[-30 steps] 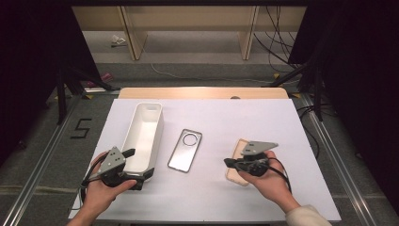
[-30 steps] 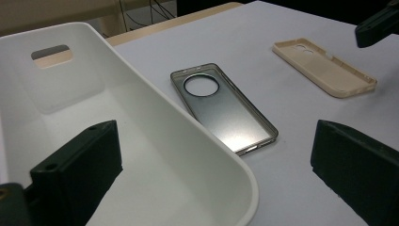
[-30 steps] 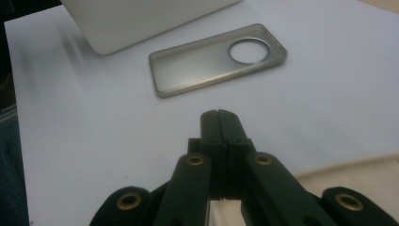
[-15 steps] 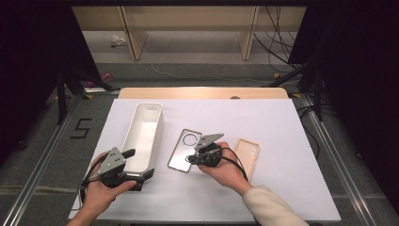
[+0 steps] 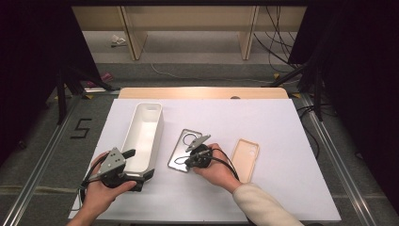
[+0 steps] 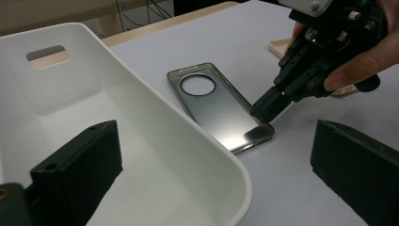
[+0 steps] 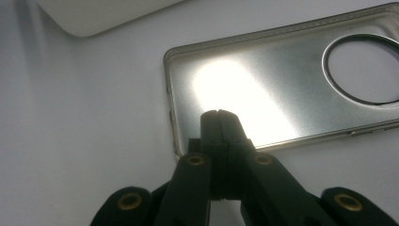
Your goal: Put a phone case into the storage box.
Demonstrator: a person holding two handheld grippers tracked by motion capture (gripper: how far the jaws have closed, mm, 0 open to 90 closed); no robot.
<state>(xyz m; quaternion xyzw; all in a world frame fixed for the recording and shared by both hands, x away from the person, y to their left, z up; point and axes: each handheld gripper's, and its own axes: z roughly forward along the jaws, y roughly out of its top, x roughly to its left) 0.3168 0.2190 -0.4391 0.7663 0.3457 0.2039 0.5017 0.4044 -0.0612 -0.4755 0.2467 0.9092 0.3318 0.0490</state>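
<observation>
A grey translucent phone case [image 5: 181, 151] with a round camera hole lies flat at the table's middle. My right gripper [image 5: 184, 163] is shut, and its tips rest at the long edge of the grey phone case [image 7: 282, 80] by its near corner. From the left gripper view the right gripper [image 6: 262, 109] touches the grey phone case [image 6: 216, 108]. A beige phone case [image 5: 245, 159] lies just right of that hand. My left gripper [image 5: 139, 165] is open and straddles the near corner of a white bin [image 5: 143, 136], one jaw inside and one outside.
The white bin [image 6: 141, 141] has nothing in it and has a handle slot in its far wall. The white table top [image 5: 282, 127] ends at a wooden strip at the back. Metal rails run along both sides on the floor.
My right gripper has moved left, from over the beige phone case to the near end of the grey one. The left gripper has stayed at the bin.
</observation>
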